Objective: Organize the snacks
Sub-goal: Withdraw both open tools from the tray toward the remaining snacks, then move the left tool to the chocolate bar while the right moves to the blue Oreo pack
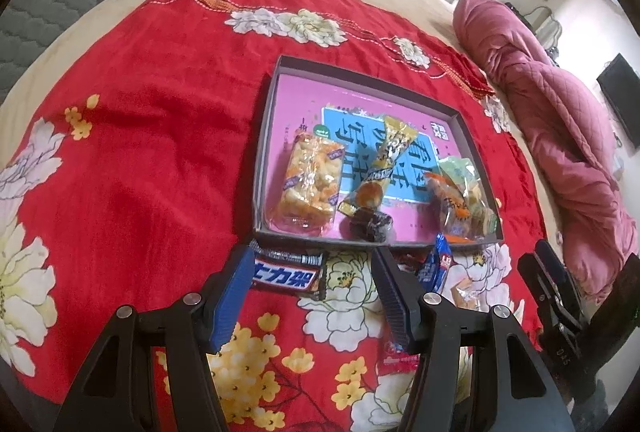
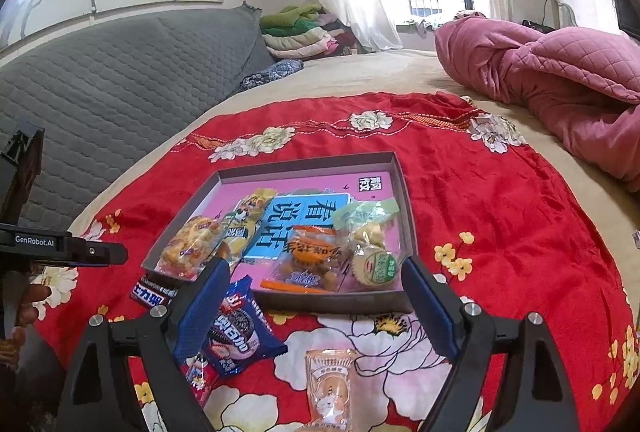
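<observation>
A shallow grey box with a pink floor (image 1: 272,104) (image 2: 404,192) lies on the red floral cloth and holds several snack packs. A Snickers bar (image 1: 286,272) (image 2: 150,292) lies just outside its near edge, by my left gripper's left finger. My left gripper (image 1: 314,280) is open and empty above the cloth. A blue Oreo pack (image 2: 236,336) (image 1: 438,264) lies by my right gripper's left finger. A peach snack pack (image 2: 330,388) lies between the fingers of my right gripper (image 2: 316,304), which is open and empty.
The red floral cloth (image 1: 140,152) (image 2: 500,212) covers a beige bed. A pink quilt (image 1: 560,120) (image 2: 560,72) is bunched at the right. A grey padded headboard (image 2: 120,72) stands at the left. Folded bedding (image 2: 300,36) is stacked by the window.
</observation>
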